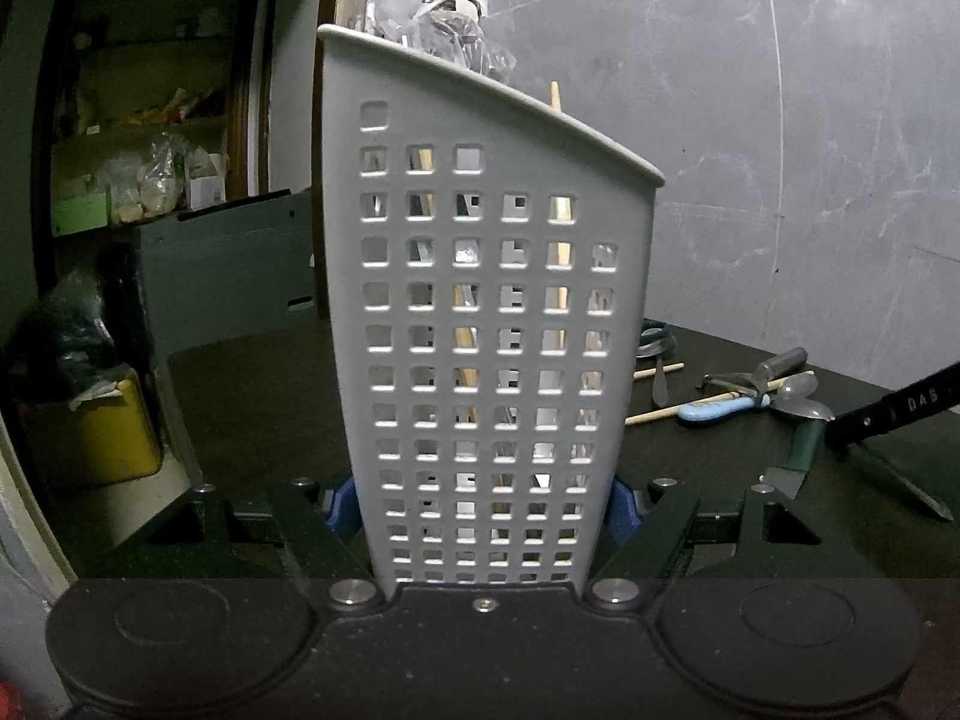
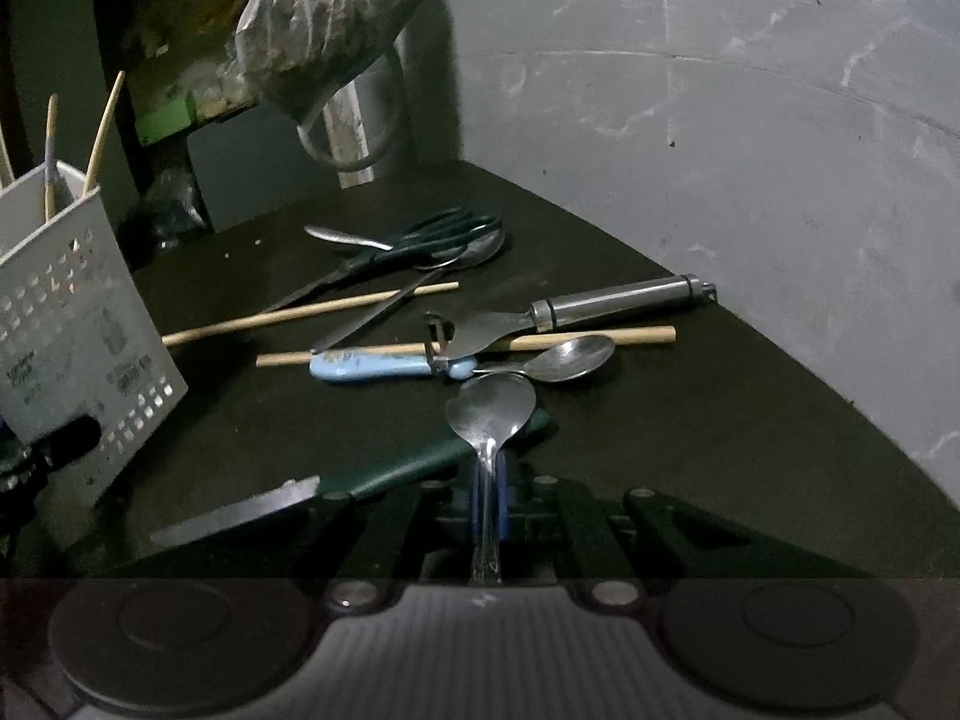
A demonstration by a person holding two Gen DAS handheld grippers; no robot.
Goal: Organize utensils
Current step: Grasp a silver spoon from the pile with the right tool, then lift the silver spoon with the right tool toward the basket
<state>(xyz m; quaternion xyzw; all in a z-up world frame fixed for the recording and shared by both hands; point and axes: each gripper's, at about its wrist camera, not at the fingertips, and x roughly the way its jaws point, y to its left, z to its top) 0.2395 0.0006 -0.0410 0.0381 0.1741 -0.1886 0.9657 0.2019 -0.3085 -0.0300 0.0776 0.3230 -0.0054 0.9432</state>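
a: fingers (image 2: 480,498) on the right clenched on one spoon (image 2: 491,414)'s handle; left fingers (image 1: 354,510) clamp one caddy (image 1: 492,312).
b: beyond the right fingers on the table (image 2: 690,420): one spoon more, two chopsticks (image 2: 312,315).

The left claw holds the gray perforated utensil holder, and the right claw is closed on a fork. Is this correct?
Not quite. In the right wrist view the right claw is closed on a spoon, not a fork. The left claw does hold the gray perforated utensil holder.
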